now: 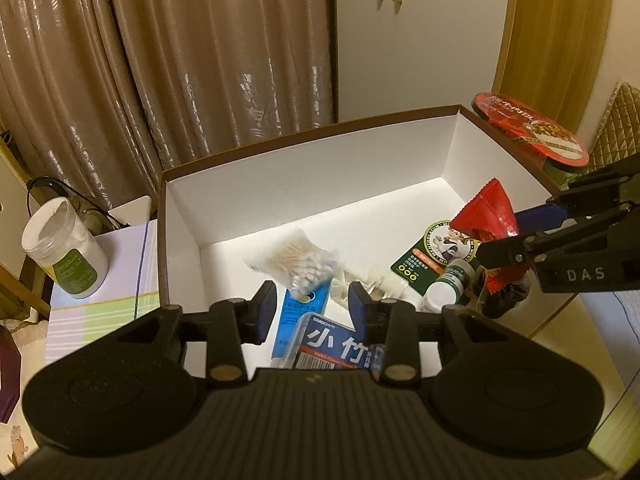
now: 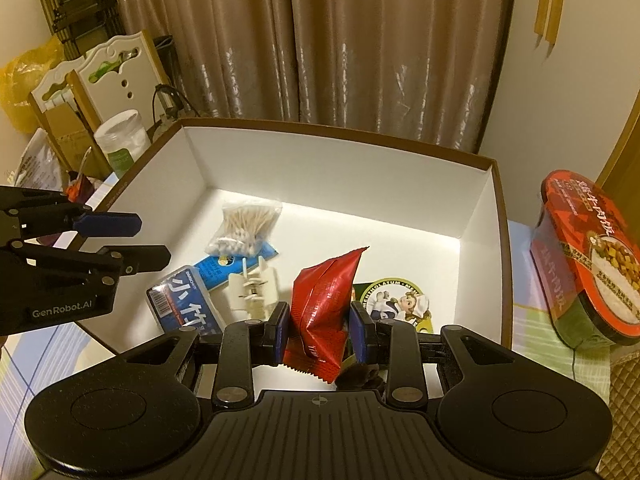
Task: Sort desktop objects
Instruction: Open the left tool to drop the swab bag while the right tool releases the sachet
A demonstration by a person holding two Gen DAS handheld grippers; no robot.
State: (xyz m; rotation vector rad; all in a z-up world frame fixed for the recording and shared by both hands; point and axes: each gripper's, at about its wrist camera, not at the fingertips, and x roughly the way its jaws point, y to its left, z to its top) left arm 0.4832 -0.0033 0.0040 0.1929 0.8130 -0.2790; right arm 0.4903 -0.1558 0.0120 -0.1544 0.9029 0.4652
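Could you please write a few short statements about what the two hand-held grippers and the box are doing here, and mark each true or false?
1. The right hand-held gripper is shut on the red snack packet. True.
2. The left hand-held gripper holds the bag of cotton swabs. False: its jaws are open and empty above the box, and the swabs lie on the box floor.
3. The red-lidded food bowl sits inside the white box. False: it stands outside, beside the box's right wall.
4. The white jar with the green label stands outside the box on its left. True.
5. The box has a lid on it. False: it is open on top, with its contents in view.
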